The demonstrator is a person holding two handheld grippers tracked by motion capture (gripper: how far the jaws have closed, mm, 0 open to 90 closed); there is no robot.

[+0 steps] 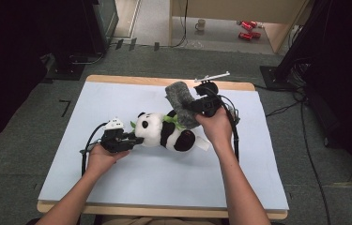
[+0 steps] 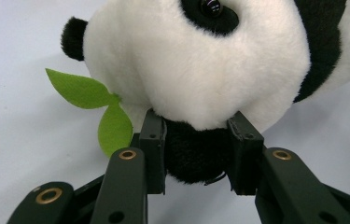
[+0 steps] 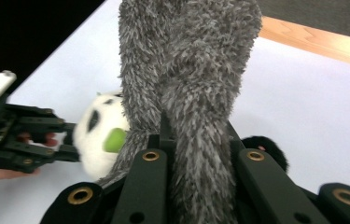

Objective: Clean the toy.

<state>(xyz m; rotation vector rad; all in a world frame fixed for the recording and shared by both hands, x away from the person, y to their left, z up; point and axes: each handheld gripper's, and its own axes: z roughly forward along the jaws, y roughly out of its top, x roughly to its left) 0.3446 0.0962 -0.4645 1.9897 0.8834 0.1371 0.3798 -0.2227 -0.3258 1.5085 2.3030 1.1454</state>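
Lighting was even and diffuse from overhead; the table [image 1: 117, 187] appeared bright with only faint shadows. Upper corners of the high view fell into near-black. The high view was slightly soft. The panda [image 2: 200, 60] was sharp in the left gripper view, while the grey cloth [image 3: 186, 70] showed slight motion blur.

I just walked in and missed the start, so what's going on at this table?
A person is working on a plush panda with a handheld gripper in each hand. The left gripper is clamped on a black part under the panda's white head, pinning it on the table. The right gripper is shut on a fuzzy grey scarf and holds it up over the panda's neck, beside the green felt leaves.
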